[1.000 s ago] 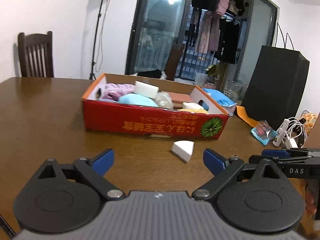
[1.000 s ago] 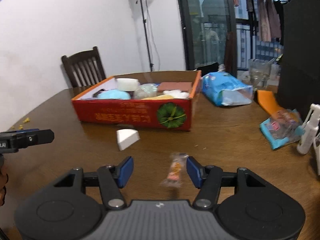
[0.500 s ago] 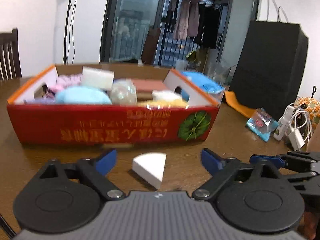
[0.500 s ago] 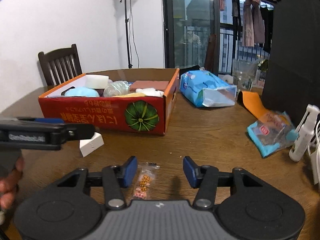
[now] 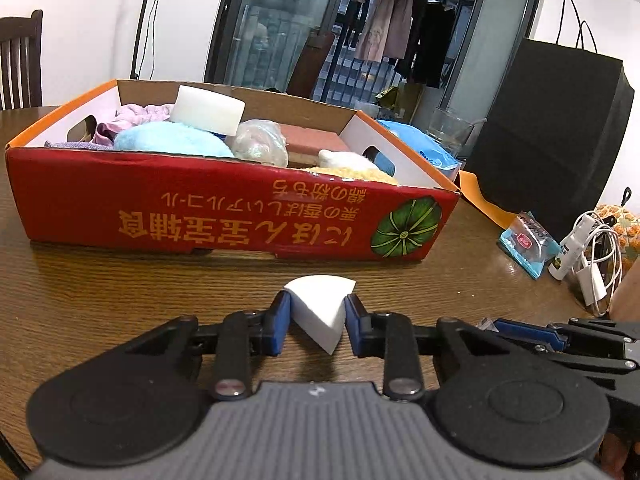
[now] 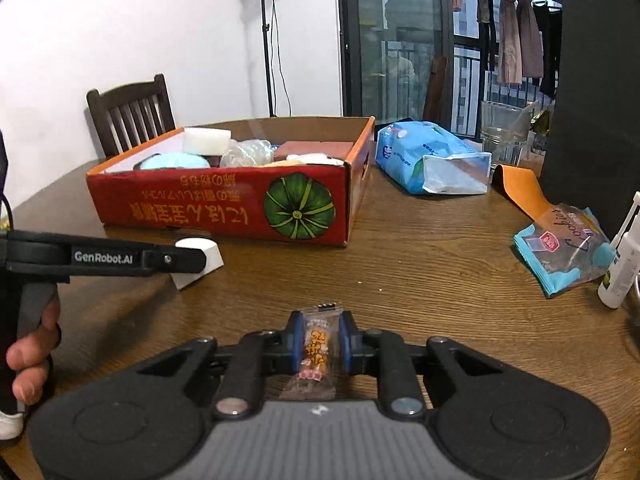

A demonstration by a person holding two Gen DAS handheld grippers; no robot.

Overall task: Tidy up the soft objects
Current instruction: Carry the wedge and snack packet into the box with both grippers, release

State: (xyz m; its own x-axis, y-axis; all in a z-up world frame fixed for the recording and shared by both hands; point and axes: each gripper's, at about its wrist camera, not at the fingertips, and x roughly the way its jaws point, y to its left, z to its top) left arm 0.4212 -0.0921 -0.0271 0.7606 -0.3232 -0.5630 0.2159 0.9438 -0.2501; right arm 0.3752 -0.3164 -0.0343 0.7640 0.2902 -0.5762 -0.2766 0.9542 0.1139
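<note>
My left gripper [image 5: 316,328] is shut on a white wedge-shaped sponge [image 5: 320,306] that rests on the wooden table just in front of the red cardboard box [image 5: 224,212]. The box holds several soft things: a white block [image 5: 208,110], a blue fluffy cloth [image 5: 172,142], a clear bag, pink cloth. My right gripper [image 6: 319,344] is shut on a small clear snack packet [image 6: 318,346] with orange print, low on the table. The left gripper [image 6: 176,258] and the sponge [image 6: 200,260] also show in the right wrist view.
Right of the box lie a blue tissue pack [image 6: 432,160], a glass [image 6: 504,132], an orange sleeve [image 6: 520,192], a blue cookie bag [image 6: 564,248] and a white bottle [image 6: 624,268]. A black bag [image 5: 552,140] stands behind. A dark chair [image 6: 128,112] is at the far side.
Both grippers moved forward and closed: the left one onto the white sponge, the right one onto the snack packet. The box is nearer in both views.
</note>
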